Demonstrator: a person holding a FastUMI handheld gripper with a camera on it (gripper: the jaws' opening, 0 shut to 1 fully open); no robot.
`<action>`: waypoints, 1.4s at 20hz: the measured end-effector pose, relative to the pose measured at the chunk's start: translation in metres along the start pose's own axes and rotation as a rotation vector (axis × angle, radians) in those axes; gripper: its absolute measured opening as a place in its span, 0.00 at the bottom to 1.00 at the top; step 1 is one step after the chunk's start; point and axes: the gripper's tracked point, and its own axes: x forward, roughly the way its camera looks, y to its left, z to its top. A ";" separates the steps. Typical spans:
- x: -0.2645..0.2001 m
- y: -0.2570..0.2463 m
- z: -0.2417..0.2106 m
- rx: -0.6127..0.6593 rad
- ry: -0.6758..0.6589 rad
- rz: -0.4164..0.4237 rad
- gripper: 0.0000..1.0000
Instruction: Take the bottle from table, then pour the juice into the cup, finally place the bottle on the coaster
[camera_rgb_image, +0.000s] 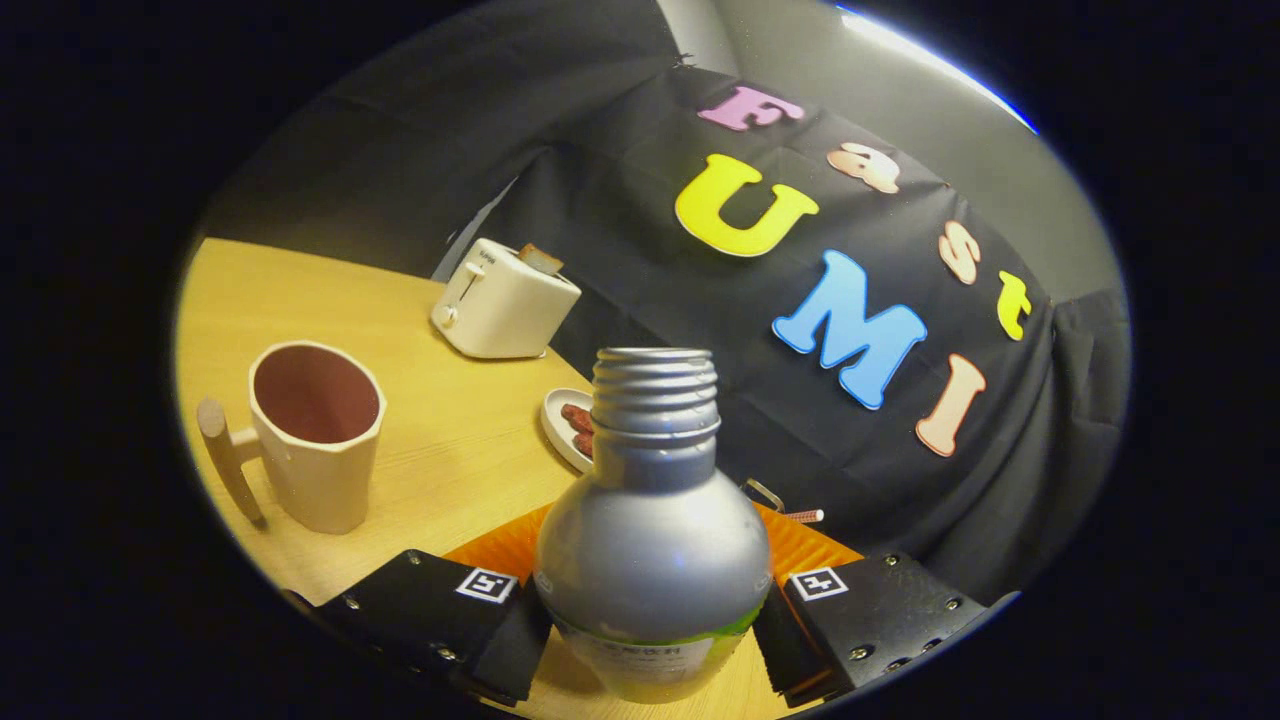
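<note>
A silver bottle (652, 530) with an open threaded neck stands between my fingers, and my gripper (650, 620) is shut on its lower body. The bottle looks upright relative to the fingers while the table tilts in view. An orange ribbed coaster (800, 550) lies just behind the bottle, partly hidden by it. A cream cup (318, 435) with a wooden handle and a dark red inside stands on the table ahead and to the left of the fingers. I cannot tell whether the cup holds any juice.
A white toaster (503, 300) with a slice of toast in it stands beyond the cup near the wall. A small white plate (560, 425) with reddish food sits behind the bottle's neck. The wooden table (450, 450) ends at the black cloth wall.
</note>
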 end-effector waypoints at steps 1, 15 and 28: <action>0.000 0.004 0.002 -0.049 -0.005 0.001 0.84; 0.008 0.024 0.035 -0.605 -0.135 -0.096 0.84; 0.014 0.023 0.043 -0.790 -0.163 -0.134 0.84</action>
